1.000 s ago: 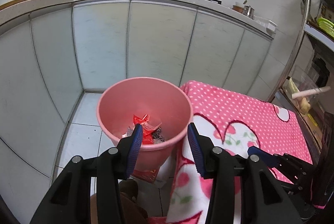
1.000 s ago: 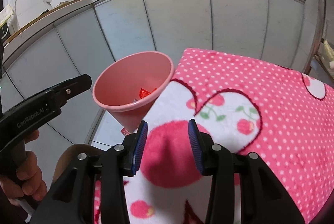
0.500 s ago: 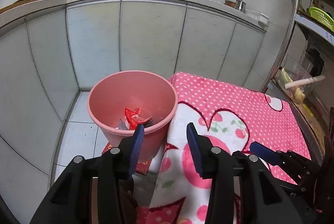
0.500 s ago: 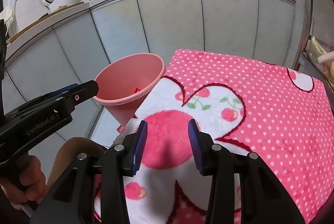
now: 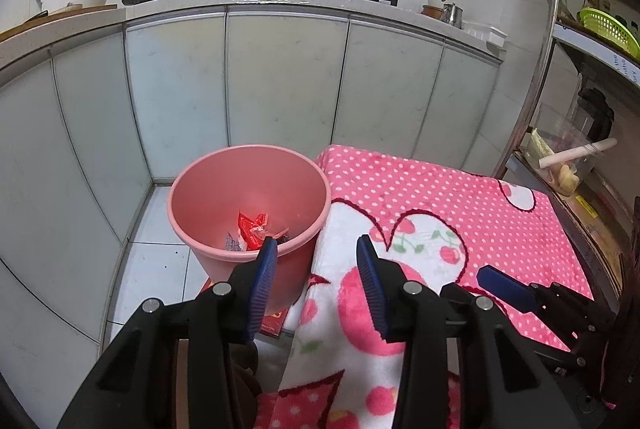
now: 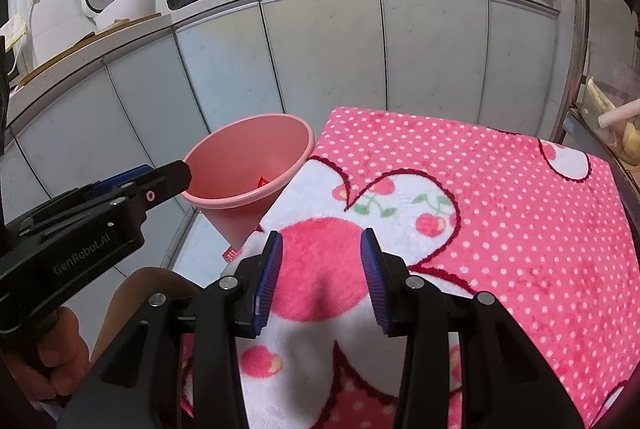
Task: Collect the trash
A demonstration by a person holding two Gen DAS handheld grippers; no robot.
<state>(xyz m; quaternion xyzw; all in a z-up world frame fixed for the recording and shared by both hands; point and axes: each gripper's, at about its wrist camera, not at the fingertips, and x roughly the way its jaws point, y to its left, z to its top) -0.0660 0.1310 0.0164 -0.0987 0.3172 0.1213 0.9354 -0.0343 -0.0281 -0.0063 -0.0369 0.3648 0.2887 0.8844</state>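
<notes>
We saw a pink plastic bin (image 5: 208, 189) standing upright on the pale tiled floor, its round mouth open and its walls narrowing toward the base. It stood just beside the left edge of a table covered in a pink polka-dot cloth, and whether its rim touched the cloth we could not tell. At the bottom of the bin lay a crumpled red wrapper (image 5: 252, 229), with a darker, silvery scrap (image 5: 232, 242) next to it and some clear film near it. In the right wrist view only a small red corner of the wrapper (image 6: 264, 182) showed inside.
</notes>
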